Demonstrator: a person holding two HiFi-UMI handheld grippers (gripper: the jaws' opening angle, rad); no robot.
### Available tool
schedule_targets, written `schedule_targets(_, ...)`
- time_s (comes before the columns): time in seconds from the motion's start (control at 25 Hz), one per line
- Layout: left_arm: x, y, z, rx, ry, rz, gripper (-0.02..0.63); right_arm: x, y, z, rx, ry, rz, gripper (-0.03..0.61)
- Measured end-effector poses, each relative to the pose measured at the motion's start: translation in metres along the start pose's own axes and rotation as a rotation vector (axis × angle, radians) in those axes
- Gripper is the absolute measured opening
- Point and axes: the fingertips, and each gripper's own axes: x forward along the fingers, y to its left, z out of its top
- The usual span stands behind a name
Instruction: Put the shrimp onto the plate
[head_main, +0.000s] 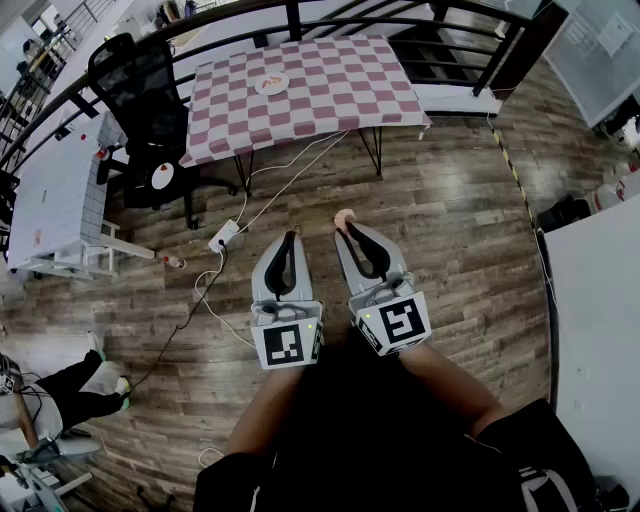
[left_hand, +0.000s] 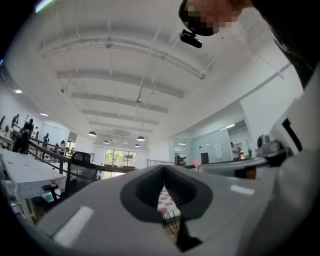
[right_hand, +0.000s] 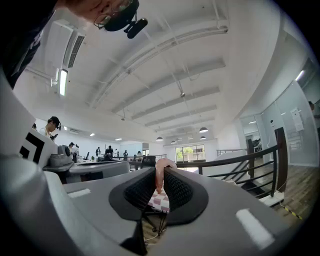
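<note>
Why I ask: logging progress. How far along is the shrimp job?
Done: the shrimp is pinched in the right hand-held gripper. In hand: it hangs over the floor, short of the checkered table. Left: reach the plate there and set it down.
</note>
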Motion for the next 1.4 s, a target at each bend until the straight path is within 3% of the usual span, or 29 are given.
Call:
schedule_targets(0.72, 0.035, -0.023, -0.017, 0.029, 0.036, 0.037, 0.009, 0.008, -0.045, -0.008, 0.033, -0.013, 0.067, 0.051)
schedule_targets(1.08, 0.048, -0.005, -0.022, 0.030, 0.029, 0.165, 0.009, 0.002, -0.082, -0.017, -0.003, -0.016, 0.099, 0.051)
schedule_targets(1.4, 0.075, -0.003, -0.032, 0.026, 0.028, 0.183, 0.009, 0.020, -0.106, -0.026, -0.008, -0.006, 0.100, 0.051)
